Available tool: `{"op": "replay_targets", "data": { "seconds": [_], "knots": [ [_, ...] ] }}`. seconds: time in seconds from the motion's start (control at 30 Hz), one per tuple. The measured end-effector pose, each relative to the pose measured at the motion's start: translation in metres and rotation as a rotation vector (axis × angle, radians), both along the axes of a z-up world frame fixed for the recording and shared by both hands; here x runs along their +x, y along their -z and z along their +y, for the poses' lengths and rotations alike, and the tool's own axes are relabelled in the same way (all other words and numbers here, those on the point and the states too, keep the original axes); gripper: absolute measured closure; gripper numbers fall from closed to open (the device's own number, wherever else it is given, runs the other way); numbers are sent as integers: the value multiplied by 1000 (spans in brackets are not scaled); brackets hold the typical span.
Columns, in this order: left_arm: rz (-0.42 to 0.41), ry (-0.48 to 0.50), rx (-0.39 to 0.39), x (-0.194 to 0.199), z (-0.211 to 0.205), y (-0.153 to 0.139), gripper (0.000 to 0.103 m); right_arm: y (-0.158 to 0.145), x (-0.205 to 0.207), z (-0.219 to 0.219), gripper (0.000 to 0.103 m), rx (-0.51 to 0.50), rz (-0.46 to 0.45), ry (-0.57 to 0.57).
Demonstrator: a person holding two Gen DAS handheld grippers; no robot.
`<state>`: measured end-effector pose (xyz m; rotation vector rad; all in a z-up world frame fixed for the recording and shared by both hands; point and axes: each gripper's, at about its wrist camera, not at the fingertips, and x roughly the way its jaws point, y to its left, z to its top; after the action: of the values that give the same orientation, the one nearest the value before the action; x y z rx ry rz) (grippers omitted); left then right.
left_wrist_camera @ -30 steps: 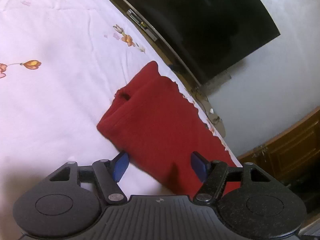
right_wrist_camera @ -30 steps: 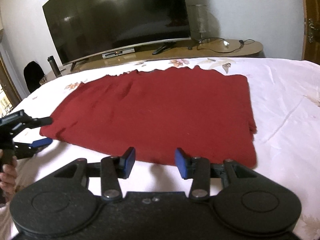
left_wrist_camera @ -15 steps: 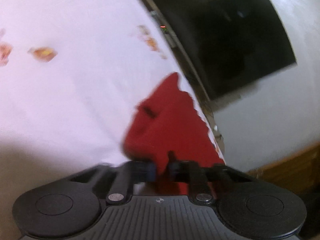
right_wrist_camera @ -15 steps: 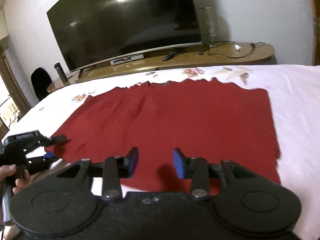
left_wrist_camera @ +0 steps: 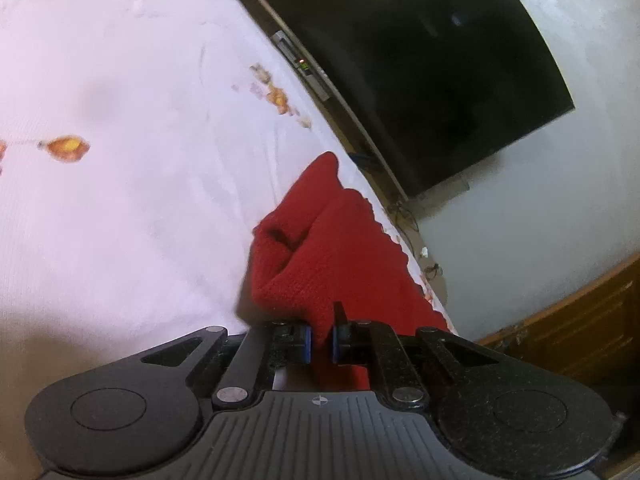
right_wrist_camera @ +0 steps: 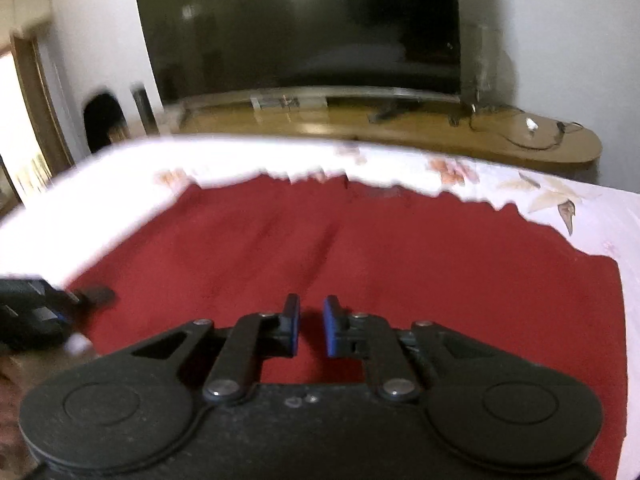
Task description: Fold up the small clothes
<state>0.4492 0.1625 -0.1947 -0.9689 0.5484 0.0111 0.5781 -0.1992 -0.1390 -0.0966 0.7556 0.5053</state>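
A red knit cloth (right_wrist_camera: 400, 264) lies spread flat on the white flowered bedsheet (left_wrist_camera: 120, 200). My left gripper (left_wrist_camera: 322, 344) is shut on the cloth's near corner, and the red cloth (left_wrist_camera: 340, 256) bunches into a raised fold just ahead of the pads. In the right wrist view, the left gripper's fingers (right_wrist_camera: 94, 295) sit at the cloth's left corner. My right gripper (right_wrist_camera: 311, 326) is low over the near part of the cloth. Its jaws are closing to a narrow gap, with red fabric between the blue pads. The cloth's near edge is hidden under the gripper body.
A large dark television (right_wrist_camera: 304, 28) stands on a long wooden stand (right_wrist_camera: 400, 132) beyond the bed's far edge, with cables (right_wrist_camera: 532, 128) at its right end. A dark chair (right_wrist_camera: 102, 120) is at the far left. A wooden cabinet (left_wrist_camera: 580, 328) stands to the right of the bed.
My left gripper closed on the cloth's corner and the fabric bunched up there. My right gripper moved forward over the cloth and its jaws narrowed.
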Motion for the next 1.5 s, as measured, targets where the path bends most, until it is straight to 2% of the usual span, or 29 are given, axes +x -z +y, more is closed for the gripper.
{"op": "replay_targets", "data": {
  "seconds": [0.03,0.1,0.23,0.3,0.4,0.53,0.6,0.67,0.7,0.8,0.83,0.87,0.93,1.0,1.03,1.13,1.2,1.23,1.27,1.33,1.37,1.4,1.5],
  "knots": [
    [-2,5,13,1,-1,-3,94,9,3,2,92,-24,25,1],
    [-20,25,48,1,-2,-11,94,14,-1,3,93,-34,-10,-11],
    [-118,99,154,13,-16,-45,94,15,-2,0,93,-11,-7,1],
    [-192,170,233,22,-34,-73,94,17,1,-8,94,49,20,22],
    [-281,288,307,38,-68,-108,94,20,7,-22,95,141,65,53],
    [-364,487,347,65,-134,-136,94,26,15,-47,101,317,163,114],
    [-351,591,375,81,-171,-136,94,28,15,-82,101,496,227,222],
    [-303,687,393,97,-204,-123,94,30,4,-127,84,637,239,341],
    [-256,747,404,106,-222,-110,94,32,-4,-150,78,694,237,387],
    [-157,902,409,119,-263,-68,94,46,-24,-219,76,876,285,491],
    [-130,928,411,120,-270,-57,94,52,-30,-240,70,957,309,517],
    [-120,927,413,118,-271,-51,94,56,-33,-254,58,1003,328,541],
    [-140,910,351,117,-261,-49,94,64,-36,-271,46,1121,368,509],
    [-148,889,296,119,-246,-53,94,59,-39,-274,42,1115,360,475],
    [-158,891,287,120,-240,-57,94,56,-38,-271,39,1104,364,447],
    [-171,933,265,117,-240,-68,92,51,-37,-261,38,1091,392,385],
    [-206,981,202,114,-233,-77,66,50,-38,-252,38,1069,411,368],
    [-232,985,171,109,-223,-80,32,49,-37,-249,38,1054,425,371],
    [-261,977,145,102,-213,-84,13,48,-35,-246,37,1044,431,370],
    [-308,947,82,95,-184,-90,12,48,-31,-245,36,1034,449,357],
    [-310,895,83,96,-172,-91,12,47,-29,-247,36,1030,454,351],
    [-289,824,119,102,-163,-88,13,46,-28,-247,36,1023,454,340],
    [-128,640,216,117,-137,-71,13,42,-24,-243,36,976,466,317]
  ]
}}
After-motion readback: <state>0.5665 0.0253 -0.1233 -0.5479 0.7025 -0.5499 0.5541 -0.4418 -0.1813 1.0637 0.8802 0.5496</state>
